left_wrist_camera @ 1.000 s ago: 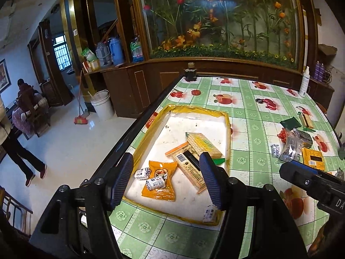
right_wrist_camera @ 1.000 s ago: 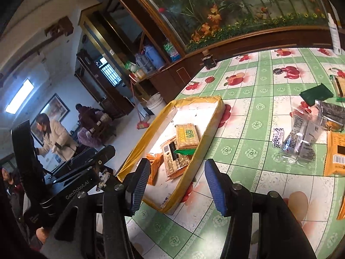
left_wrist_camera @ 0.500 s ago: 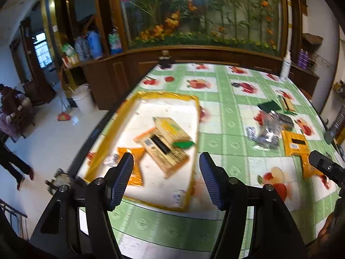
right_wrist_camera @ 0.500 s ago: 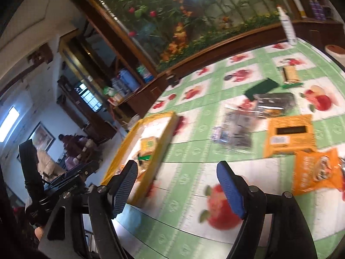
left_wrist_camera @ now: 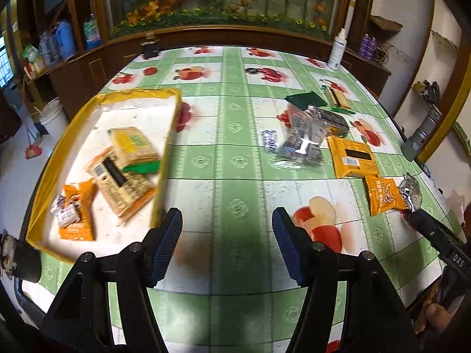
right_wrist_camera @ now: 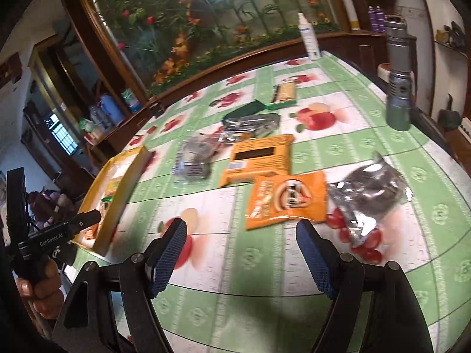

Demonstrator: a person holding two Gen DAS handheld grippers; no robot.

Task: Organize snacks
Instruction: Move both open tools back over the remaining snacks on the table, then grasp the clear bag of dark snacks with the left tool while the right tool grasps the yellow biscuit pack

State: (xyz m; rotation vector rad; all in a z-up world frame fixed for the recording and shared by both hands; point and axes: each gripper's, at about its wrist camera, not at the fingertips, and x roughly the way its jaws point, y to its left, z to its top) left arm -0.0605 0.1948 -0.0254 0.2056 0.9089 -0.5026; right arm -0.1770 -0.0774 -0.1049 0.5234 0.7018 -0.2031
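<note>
Left gripper (left_wrist_camera: 226,248): matte black angular frame with two fingers, each faced with a blue ribbed pad (left_wrist_camera: 166,244). A round silver screw head sits at each finger pivot, with further screws on the outer frame links.

Right gripper (right_wrist_camera: 240,257): same matte black construction, with blue cross-hatched pads (right_wrist_camera: 315,260) and silver pivot screws.

In the right wrist view, the left unit's black body carries white "GenRobot.AI" lettering, and bare skin-toned fingers (right_wrist_camera: 44,289) wrap its handle. In the left wrist view, the right unit's black body shows white "DAS" lettering.
</note>
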